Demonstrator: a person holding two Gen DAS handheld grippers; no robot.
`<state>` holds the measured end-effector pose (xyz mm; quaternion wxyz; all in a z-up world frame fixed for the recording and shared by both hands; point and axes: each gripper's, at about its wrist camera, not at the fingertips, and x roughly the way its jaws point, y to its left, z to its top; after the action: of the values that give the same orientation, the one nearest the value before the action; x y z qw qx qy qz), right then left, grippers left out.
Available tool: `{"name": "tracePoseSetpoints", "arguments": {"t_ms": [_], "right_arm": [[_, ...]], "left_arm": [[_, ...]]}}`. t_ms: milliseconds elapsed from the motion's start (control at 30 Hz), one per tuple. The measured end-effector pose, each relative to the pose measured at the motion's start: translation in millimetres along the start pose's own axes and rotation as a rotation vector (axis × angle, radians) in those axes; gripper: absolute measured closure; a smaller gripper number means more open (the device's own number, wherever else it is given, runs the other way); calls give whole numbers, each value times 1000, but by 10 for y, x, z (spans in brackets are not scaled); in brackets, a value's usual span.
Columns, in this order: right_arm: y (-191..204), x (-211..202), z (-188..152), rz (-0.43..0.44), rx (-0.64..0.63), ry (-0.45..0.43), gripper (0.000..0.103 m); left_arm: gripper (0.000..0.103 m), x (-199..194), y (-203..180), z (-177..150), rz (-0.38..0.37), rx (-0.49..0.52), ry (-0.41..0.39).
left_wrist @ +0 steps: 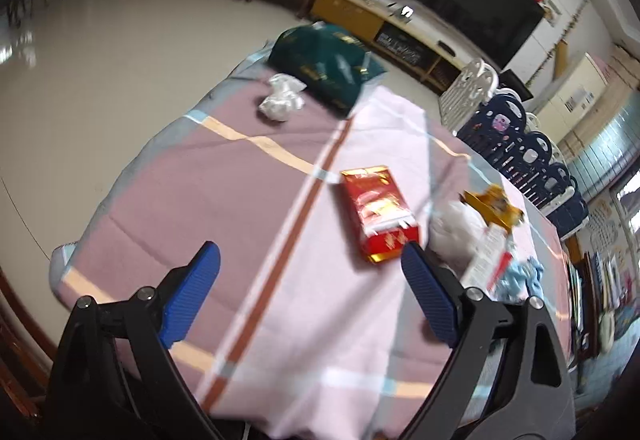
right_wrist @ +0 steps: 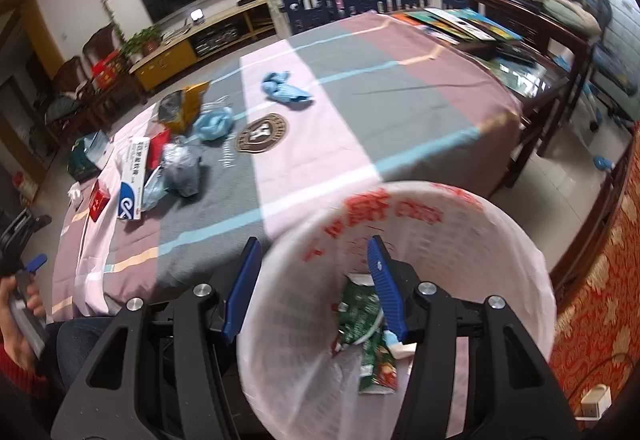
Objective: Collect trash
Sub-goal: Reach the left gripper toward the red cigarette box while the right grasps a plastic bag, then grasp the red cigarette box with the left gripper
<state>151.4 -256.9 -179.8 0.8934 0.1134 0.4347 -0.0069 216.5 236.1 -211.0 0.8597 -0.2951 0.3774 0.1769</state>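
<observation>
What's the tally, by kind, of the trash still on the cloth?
Boxes: 4 (red box, gold box, white-blue box, green box)
Blue wads: 2
White wad: 1
Grey bag: 1
Total: 8; the clutter may hide more.

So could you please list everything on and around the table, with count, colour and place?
Bin: one, white liner with red print, beside the table's near edge, green wrappers inside.
Red box: one, red and gold, mid-table.
Tissue: one, white, far end.
Green bag: one, dark green, far end behind the tissue.
Blue wads: two, light blue, on the cloth.
Medicine box: one, white and blue, in the litter pile.
Yellow box: one, by the pile.
Left gripper: open, empty, over the cloth.
Right gripper: open, empty, straddling the bin's rim.
</observation>
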Motion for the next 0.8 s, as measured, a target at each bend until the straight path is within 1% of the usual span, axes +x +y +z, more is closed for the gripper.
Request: {"name": "tracePoseSetpoints", "arguments": {"t_ms": [33,133,200,267,333,400,500,567,600,633,700,767,800], "right_arm": [[115,51,38,8,-18,3,48],[490,230,150,38,-75,14,48],[753,380,230,60,-124,20,48],[1017,542,303,80,-181,16,48],[1309,774,398,91,-255,7,48],[1480,1011,497,93,-277,18,48],[1615,1411,634,101,-250,72,48],[1640,1598,679,62,-238,90,48],[1641,1661,684,49,-239,89,54],[1631,1687,678,65,-239,91,60],[1614,1667,651,102,-249,82,65],[1596,1609,598,123,-262,82,66],[1584,1577,572,129,-261,83,66]], "left_arm": [[12,93,10,68,-3,-1,10],[12,431,-168,201,-26,81,76],[11,637,-377,219,-51,134,128],[10,789,-570,201,-83,189,156],[9,903,-755,160,-70,240,173],[9,949,-860,126,-73,257,183],[6,915,-928,116,-113,268,168],[6,925,-936,136,-86,296,151],[6,933,-911,155,-76,299,151],[6,959,-902,162,-73,295,159],[6,1038,-843,181,-100,250,206],[6,1122,-809,197,-117,198,239],[6,1166,-809,202,-108,184,245]]}}
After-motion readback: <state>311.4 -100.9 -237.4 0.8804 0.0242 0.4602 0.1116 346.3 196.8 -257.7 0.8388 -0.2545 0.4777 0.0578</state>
